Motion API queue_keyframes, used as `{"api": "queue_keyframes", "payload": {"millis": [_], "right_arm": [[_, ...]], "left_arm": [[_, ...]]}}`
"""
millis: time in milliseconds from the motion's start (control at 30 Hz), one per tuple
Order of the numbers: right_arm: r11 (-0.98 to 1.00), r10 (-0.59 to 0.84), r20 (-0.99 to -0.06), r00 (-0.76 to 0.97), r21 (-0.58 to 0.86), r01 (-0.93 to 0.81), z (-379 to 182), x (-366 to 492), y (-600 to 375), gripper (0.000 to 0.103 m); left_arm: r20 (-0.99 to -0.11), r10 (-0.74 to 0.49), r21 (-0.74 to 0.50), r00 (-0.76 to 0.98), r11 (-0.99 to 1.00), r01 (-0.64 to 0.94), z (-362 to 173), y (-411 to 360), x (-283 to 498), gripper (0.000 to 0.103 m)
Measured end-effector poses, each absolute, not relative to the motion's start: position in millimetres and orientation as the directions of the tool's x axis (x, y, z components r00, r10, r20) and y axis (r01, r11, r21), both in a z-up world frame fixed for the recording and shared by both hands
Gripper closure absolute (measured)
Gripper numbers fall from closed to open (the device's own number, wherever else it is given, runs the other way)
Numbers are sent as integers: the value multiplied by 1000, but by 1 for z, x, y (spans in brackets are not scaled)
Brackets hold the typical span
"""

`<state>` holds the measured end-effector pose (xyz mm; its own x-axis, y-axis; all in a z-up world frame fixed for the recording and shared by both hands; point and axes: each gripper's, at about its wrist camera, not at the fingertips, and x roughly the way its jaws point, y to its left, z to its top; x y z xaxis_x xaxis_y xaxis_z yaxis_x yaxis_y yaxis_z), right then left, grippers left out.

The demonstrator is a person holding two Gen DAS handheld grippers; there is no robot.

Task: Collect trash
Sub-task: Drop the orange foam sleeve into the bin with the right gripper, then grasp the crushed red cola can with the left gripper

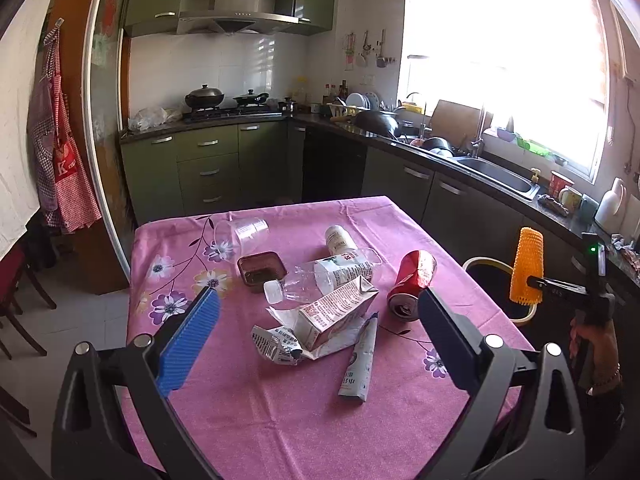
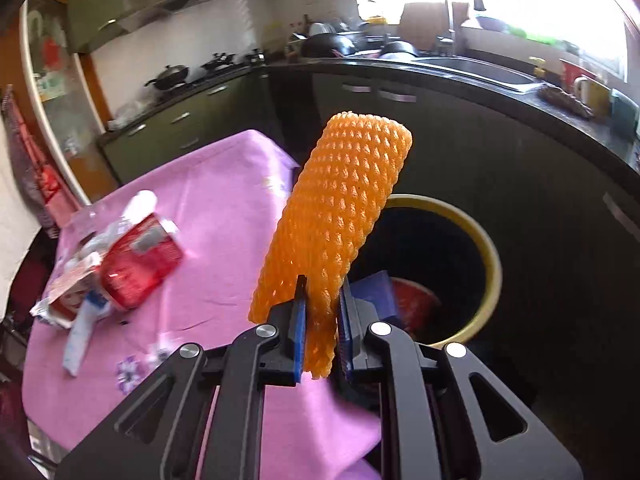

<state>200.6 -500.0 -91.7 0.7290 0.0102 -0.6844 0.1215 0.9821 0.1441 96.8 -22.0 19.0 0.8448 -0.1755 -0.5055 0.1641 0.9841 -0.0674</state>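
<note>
Right wrist view is showing the right gripper with its fingers pinching the lower end of an orange foam mesh sleeve, the kind that wraps fruit, which is standing up and leaning slightly beyond the tips. Just past it, the round dark bin with a yellow rim is sitting on the floor beside the counter, already holding what looks like a red container and something blue. The grip is catching only one end of a soft, springy piece, so the sleeve could be slipping out early or clinging to a ribbed pad on release and dropping outside the rim. To the left, the pink floral cloth covering the counter is carrying blurred trash. In the left wrist view, the left gripper is hovering with its fingers spread wide and empty over a flattened white carton, a crushed red soda can, a clear plastic bottle, a squeezed tube, a brown square tub and a clear cup; the can, lying on its side, could be rolling toward the edge if nudged.
</note>
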Motion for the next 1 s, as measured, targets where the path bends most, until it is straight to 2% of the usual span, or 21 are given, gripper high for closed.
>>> {"api": "queue_keyframes", "payload": {"millis": [100,200,367,533,700,833,1000], "right_arm": [[975,-56,-733,678,107,197,-116,231,-528,88],[968,-87,-782,617,80,238,-141,258,-548,81],[955,-139,-827,545,33,294,-175,280,-569,52],[950,-144,-782,607,63,307,-163,258,-583,45],[952,-105,-732,673,123,282,-137,218,-572,45],[952,-73,-689,721,167,257,-121,186,-556,40],[950,-29,-661,750,216,227,-107,156,-545,40]], "left_arm": [[-510,-188,-66,839,982,179,20,-30,99,9],[-521,-207,-69,828,977,201,19,-40,103,9],[-546,-245,-78,801,967,243,14,-57,115,8],[-593,-312,-107,743,944,311,1,-79,143,8],[-657,-388,-117,646,899,421,-12,-119,183,8],[-721,-378,-63,581,870,489,-26,-157,216,8],[-807,-336,-23,485,839,544,-51,-196,258,8]]}}
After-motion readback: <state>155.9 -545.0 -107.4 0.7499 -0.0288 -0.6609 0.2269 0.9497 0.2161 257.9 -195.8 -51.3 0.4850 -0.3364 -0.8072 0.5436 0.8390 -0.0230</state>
